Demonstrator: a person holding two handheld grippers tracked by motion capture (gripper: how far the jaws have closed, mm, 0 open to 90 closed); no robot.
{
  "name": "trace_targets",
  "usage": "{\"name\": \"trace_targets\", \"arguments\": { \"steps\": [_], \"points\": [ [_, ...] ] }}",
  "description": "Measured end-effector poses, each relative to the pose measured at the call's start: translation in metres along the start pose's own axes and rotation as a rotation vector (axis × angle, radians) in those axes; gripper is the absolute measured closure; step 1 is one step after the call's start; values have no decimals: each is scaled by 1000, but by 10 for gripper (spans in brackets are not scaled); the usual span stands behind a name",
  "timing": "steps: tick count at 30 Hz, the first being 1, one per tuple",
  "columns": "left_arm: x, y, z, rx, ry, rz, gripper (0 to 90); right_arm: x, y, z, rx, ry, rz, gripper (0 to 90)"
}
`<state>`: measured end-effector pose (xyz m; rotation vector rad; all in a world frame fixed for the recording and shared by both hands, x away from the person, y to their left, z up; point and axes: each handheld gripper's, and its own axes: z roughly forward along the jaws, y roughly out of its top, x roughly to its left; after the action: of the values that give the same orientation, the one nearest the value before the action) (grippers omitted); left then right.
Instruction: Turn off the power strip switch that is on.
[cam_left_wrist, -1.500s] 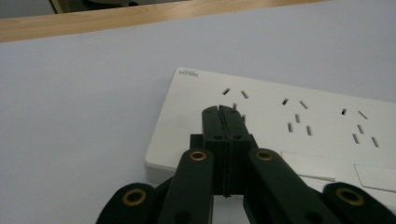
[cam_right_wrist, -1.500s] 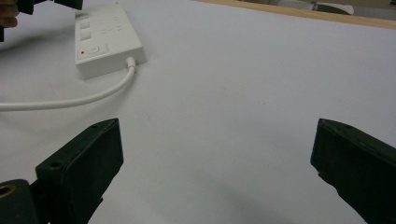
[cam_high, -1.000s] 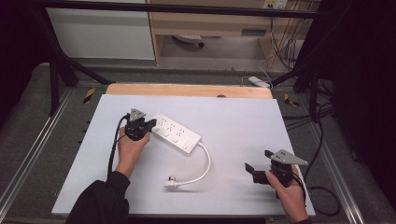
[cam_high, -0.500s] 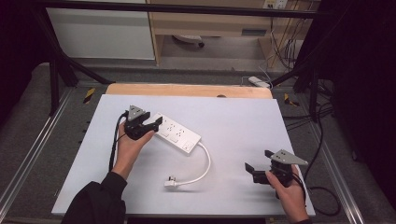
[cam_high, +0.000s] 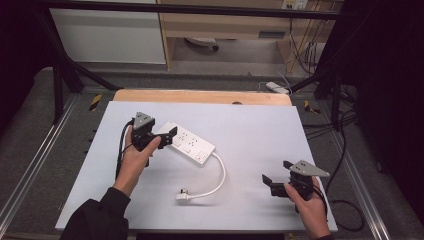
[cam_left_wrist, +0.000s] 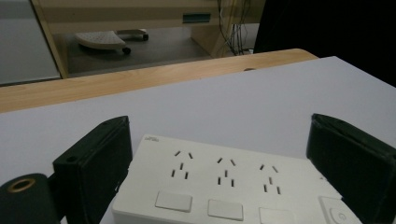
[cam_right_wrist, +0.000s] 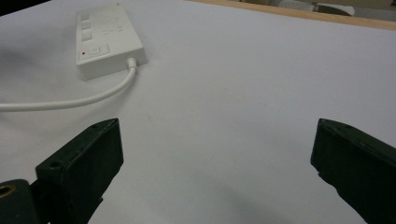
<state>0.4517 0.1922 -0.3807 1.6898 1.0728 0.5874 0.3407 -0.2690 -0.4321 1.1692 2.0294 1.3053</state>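
Nearest the person, at the right near edge of the white table (cam_high: 260, 125), the right gripper (cam_high: 274, 184) rests low with its jaws spread wide and nothing between them. Left of it lies a white plug (cam_high: 183, 195), from which a white cable (cam_high: 220, 175) curves up to the power strip (cam_high: 187, 142) at left of centre, lying flat and slanted across the table. The left gripper (cam_high: 167, 136) hovers at the strip's far-left end — its jaws have just been opening, and in the left gripper view they stand apart on either side of the strip's body (cam_left_wrist: 224, 186) without pressing on it. A second ago that gripper sat lower against the same end; the strip has evidently been released where it lies, so placement appears complete. The strip is a white block — three socket groups, a row of switches, one red lamp (cam_right_wrist: 83, 53).
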Motion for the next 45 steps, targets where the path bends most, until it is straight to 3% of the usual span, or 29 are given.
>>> {"name": "trace_targets", "arguments": {
  "steps": [10, 31, 39, 45],
  "points": [
    [-4, 2, -29, -20, -41, -7, 63, 0, 0, 0, 0, 1, -1, 28],
    [3, -20, -100, -67, -29, -20, 64, 1, 0, 1, 4, 4, -10, 28],
    [8, -35, -120, -51, -22, -30, 64, 1, 0, 2, 5, 3, -12, 28],
    [7, -48, -126, -30, -28, -29, 63, 1, 0, 2, 8, 4, -11, 28]
  ]
}}
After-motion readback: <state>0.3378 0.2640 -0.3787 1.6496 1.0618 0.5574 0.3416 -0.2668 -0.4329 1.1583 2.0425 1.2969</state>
